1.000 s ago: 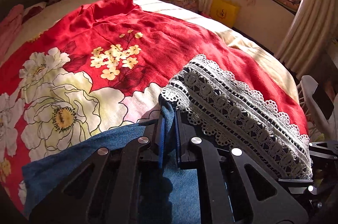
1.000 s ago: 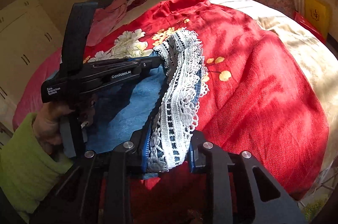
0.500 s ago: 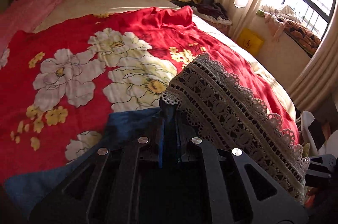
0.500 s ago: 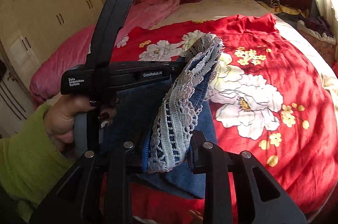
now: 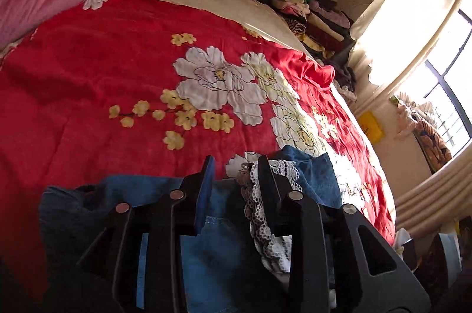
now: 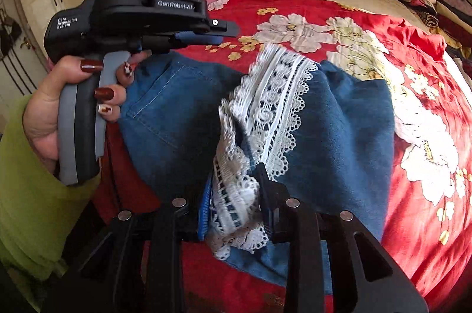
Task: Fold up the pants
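- Left wrist view shows the left gripper (image 5: 236, 165) with its jaws just sprung apart; the lace hem (image 5: 265, 212) drapes over one finger and the denim lies loose in the gap, so nothing is pinched there now.
- Right gripper (image 6: 233, 203), seen in the right wrist view, is clenched on a bunch of the lace hem (image 6: 236, 212), the blue pads pressing it from both sides.
- Pants (image 6: 183, 118), blue denim with a white lace cuff, lie doubled over on the red flowered bedspread (image 6: 413, 195), at its near edge; the rest of the bedspread beyond them is bare cloth.
- Against the bedspread, the pants sit under and in front of both grippers, the cuff end lifted off it by the right one, the seat and pocket seam flat on it below the person's hand (image 6: 59, 112) holding the left tool.
- Denim looks soft and fairly heavy: my guess is it will sag and slide off a slack finger, but hold a crease once laid down.
- Lace looks thin and open, likely to snag on a pad edge; better to grip the denim just behind the trim.
- Best hold, I judge, is at the two corners of the folded edge lying on the bedspread, so the layers travel together.
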{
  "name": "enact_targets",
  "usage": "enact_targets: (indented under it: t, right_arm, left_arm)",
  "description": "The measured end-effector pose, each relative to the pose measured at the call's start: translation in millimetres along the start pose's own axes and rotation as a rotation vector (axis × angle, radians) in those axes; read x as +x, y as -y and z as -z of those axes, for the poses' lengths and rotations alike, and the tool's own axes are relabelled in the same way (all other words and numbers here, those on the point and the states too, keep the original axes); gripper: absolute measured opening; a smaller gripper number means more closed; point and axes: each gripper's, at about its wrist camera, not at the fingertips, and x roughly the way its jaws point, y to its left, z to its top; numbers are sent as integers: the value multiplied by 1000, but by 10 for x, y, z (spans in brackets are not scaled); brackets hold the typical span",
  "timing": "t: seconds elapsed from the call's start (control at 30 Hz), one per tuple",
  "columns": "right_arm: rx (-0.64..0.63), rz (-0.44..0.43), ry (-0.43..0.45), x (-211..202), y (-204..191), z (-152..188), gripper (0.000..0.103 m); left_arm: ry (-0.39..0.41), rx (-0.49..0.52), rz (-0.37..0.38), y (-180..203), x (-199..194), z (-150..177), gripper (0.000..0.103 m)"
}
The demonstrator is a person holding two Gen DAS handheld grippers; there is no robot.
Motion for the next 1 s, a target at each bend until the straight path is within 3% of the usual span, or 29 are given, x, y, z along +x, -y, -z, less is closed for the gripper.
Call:
enact_targets:
  t: [0.03, 0.13, 0.27, 0.43, 0.5, 0.67, 0.77, 0.87, 1.0]
  right_arm:
    - [-18, -14, -13, 39, -71, 19, 29]
    - [-64, -51, -20, 29, -240, 72, 52]
    - [-40, -66, 40, -220, -189, 87, 60]
    - [81, 29, 132, -519, 290, 46, 64]
    - [149, 86, 136, -553, 551, 10, 64]
    - [308, 144, 119, -462, 1218, -137, 66]
    - [395, 120, 92, -368, 1537, -227, 68]
    - [433, 109, 73, -180, 1759, -383, 68]
    - [491, 102, 35, 123, 1991, -541, 68]
  left_arm:
    - [-4, -2, -5, -24, 4, 16, 26]
    - [-35, 0, 0, -23, 68, 68, 33]
    - [-68, 33, 11, 102, 203, 112, 41]
    - [-122, 68, 22, 242, 399, 135, 53]
    - [-166, 88, 7, 284, 526, 135, 67]
    - [-202, 74, -18, 294, 766, 105, 69]
    - [-214, 62, -6, 310, 826, 100, 20]
    - [-194, 96, -12, 388, 767, 92, 11]
    - [-146, 139, -8, 472, 616, 41, 11]
